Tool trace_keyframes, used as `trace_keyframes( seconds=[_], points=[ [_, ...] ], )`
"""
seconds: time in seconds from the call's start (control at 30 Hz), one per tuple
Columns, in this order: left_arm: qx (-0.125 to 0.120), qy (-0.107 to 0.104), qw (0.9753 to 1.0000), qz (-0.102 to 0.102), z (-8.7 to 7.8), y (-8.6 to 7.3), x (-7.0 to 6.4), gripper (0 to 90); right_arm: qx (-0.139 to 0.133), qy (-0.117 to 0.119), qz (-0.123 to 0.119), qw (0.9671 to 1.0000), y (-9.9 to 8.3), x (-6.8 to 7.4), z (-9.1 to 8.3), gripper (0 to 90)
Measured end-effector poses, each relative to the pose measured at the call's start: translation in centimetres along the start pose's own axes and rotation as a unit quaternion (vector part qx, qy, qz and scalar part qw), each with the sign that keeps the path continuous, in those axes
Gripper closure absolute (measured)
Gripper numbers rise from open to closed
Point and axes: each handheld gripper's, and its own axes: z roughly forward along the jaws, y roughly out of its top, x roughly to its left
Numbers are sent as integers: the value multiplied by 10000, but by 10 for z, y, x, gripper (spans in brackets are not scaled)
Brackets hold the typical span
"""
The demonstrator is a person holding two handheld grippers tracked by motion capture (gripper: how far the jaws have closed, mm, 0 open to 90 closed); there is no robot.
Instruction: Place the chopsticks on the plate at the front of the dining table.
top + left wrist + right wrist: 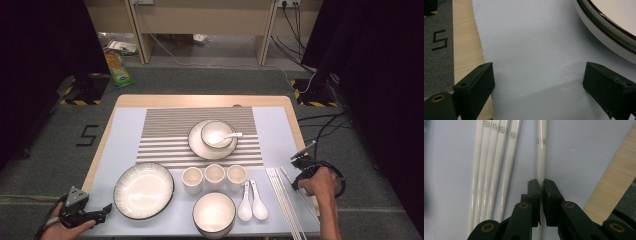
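Note:
My right gripper (541,183) is shut on a single white chopstick (541,150) that lies apart from a bundle of several white chopsticks (494,165) to its left. In the high view this gripper (297,179) sits at the table's right edge, over the chopsticks (284,200). My left gripper (537,80) stands open just above the pale mat (531,45), nothing between its jaws. The dark rim of a large white plate (604,27) is just past its right jaw. From above, the left gripper (106,208) is at the front left corner, beside that plate (144,190).
A plate carrying a bowl with a spoon (214,134) rests on the striped mat. Three cups (214,176) stand in a row, with a bowl (214,212) and two spoons (252,201) in front. The wooden table edge (616,170) runs close on the right.

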Motion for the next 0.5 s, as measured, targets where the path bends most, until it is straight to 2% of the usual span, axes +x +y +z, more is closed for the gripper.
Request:
trace_keyframes(
  seconds=[0.2,0.5],
  points=[
    [10,1,10000,2,0,0,0,93,-144,31,-39,9999,-2,-2,-11,846],
    [-5,2,10000,-8,0,0,0,93,-539,140,-61,9984,-2,-4,-34,846]
  ],
)
